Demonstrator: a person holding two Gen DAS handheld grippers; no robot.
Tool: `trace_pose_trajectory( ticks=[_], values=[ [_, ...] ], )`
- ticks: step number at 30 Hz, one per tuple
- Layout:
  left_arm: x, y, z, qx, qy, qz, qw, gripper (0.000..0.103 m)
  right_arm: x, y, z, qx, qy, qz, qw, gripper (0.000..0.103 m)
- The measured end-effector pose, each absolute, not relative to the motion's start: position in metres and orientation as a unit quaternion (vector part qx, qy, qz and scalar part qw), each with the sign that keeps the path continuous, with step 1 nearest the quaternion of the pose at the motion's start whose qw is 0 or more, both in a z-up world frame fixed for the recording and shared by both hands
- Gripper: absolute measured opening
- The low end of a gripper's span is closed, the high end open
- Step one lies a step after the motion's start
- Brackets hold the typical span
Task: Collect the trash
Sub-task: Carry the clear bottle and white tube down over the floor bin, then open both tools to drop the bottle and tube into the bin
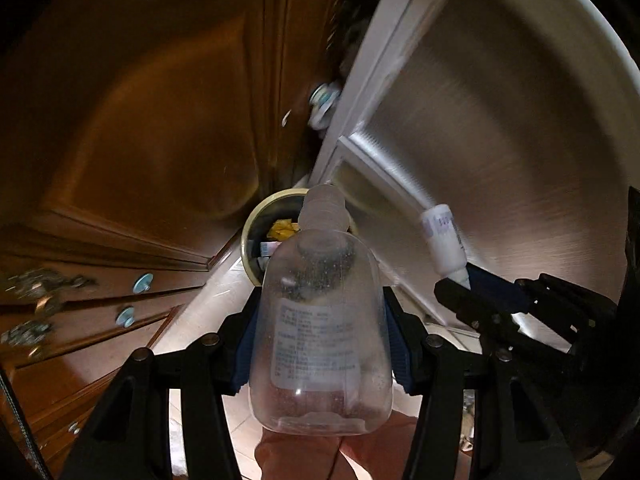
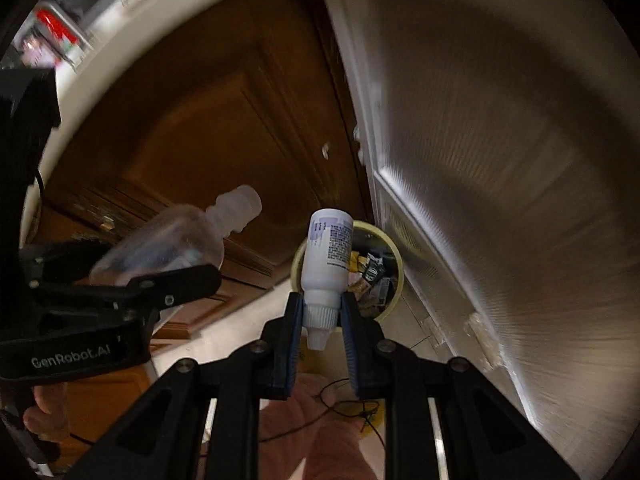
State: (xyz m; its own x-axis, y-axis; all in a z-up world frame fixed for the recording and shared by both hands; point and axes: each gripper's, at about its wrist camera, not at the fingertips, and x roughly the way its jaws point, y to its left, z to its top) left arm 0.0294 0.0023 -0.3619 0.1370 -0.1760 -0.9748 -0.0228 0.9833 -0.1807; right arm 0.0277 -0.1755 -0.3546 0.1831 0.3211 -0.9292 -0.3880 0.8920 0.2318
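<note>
step: carry to bin (image 2: 390,240) | left tongs (image 1: 320,344) clamped on clear bottle (image 1: 320,344) | right tongs (image 2: 320,314) clamped on white dropper bottle (image 2: 326,256) | both above bin | next: lower over bin, release

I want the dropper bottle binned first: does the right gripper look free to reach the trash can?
Probably yes: the right gripper, shut on the white dropper bottle, faces the trash can, whose open mouth shows nothing between.

A pale tiled floor (image 2: 404,320) carries a cream-rimmed bin (image 2: 394,252) holding wrappers (image 2: 370,272)
</note>
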Motion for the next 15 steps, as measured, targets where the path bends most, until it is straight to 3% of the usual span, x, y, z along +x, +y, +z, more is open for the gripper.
trace_pose_trajectory(
  ticks=[10, 12, 15],
  values=[
    [0.059, 0.008, -0.456, -0.039, 0.668, -0.039, 0.742, 0.055, 0.066, -0.155, -0.454, -0.036, 0.617, 0.219, 0.755, 0.020],
    [0.063, 0.008, -0.463, -0.041, 0.671, -0.040, 0.739, 0.063, 0.072, -0.157, -0.458, -0.021, 0.623, 0.223, 0.749, 0.024],
    [0.065, 0.007, -0.459, -0.044, 0.671, -0.036, 0.740, 0.065, 0.077, -0.162, -0.454, -0.017, 0.617, 0.220, 0.755, 0.031]
  ],
)
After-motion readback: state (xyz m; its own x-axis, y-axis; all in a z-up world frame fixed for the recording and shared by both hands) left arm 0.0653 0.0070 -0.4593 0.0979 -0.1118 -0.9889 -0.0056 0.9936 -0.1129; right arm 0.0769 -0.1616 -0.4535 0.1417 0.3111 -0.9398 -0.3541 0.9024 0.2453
